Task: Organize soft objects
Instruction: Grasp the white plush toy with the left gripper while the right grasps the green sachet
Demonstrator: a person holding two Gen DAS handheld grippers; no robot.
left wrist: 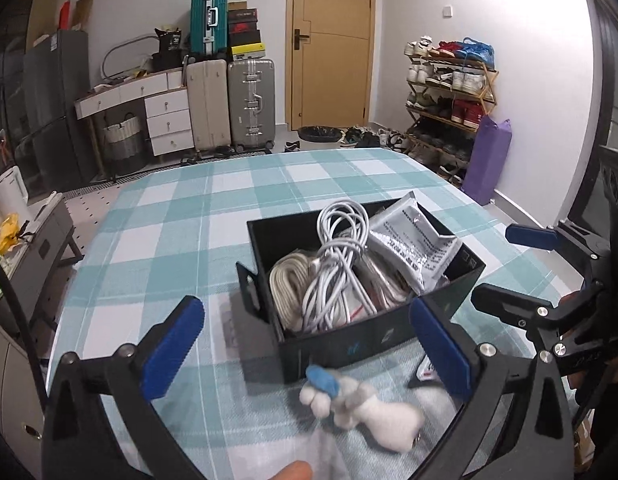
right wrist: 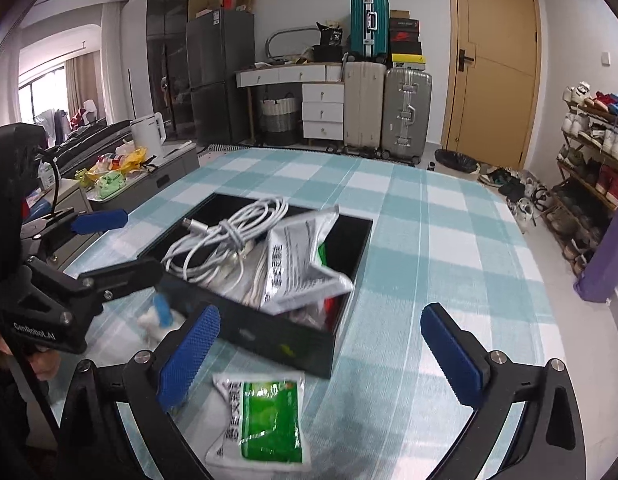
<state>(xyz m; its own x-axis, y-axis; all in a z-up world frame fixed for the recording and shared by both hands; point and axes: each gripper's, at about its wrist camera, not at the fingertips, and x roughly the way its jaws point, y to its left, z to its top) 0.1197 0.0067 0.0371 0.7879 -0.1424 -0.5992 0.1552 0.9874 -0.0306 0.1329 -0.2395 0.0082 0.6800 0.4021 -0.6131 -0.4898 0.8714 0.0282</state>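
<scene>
Plush toy (left wrist: 361,412) and green packet (right wrist: 265,424) lie on the cloth just before the box (left wrist: 349,344), under wide-open, empty left gripper (left wrist: 309,344) and right gripper (right wrist: 321,352); pinch each mid-body, then lift clear of the wall.

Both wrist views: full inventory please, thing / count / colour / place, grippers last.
table: 1, teal-white check cloth.
box: 1, black, open, mid-table.
cables: several coils, white, in box.
foil pouch: 1, silver, leaning in box.
plush toy: 1, white with blue, on table before box.
green packet: 1, green-white, on table before box.
suitcases: 3, teal, beige, silver, by back wall.
shoe rack: 1, wooden, right of door.
left gripper: open, empty.
right gripper: open, empty.
</scene>
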